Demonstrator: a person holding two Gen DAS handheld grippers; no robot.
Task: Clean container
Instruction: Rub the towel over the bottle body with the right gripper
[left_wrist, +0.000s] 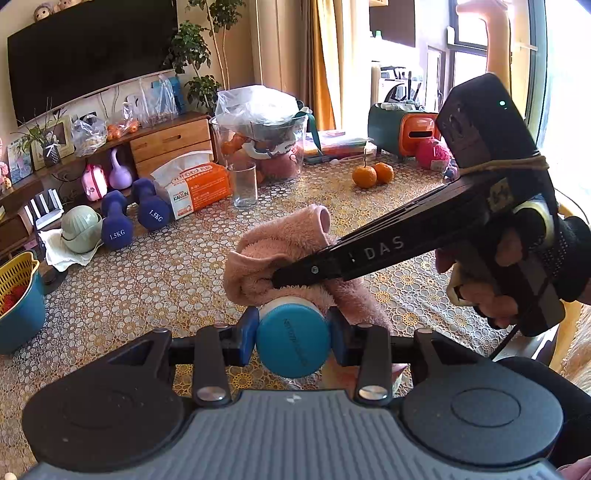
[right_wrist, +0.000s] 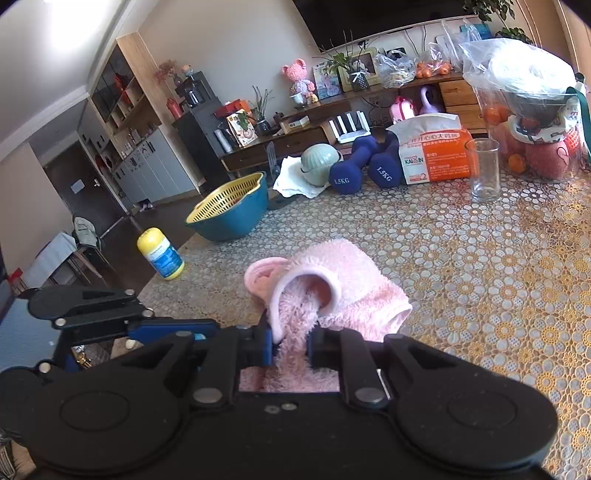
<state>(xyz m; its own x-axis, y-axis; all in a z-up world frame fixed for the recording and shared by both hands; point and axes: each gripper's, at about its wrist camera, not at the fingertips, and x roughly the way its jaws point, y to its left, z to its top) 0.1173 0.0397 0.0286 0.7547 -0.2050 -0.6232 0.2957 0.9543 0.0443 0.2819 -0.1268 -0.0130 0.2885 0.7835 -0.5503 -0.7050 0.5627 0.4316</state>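
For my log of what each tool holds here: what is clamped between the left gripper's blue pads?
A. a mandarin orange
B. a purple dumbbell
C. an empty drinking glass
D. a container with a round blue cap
D. In the left wrist view the left gripper is shut on the blue-capped container, its pads pressing both sides of the cap, while the right gripper holds the pink towel against it.

Your left gripper (left_wrist: 293, 341) clamps a blue-capped container (left_wrist: 293, 345) by its cap. From the right, your right gripper (left_wrist: 275, 282) pinches the pink towel (left_wrist: 280, 240) draped over the container, above the patterned tablecloth (left_wrist: 147, 280).
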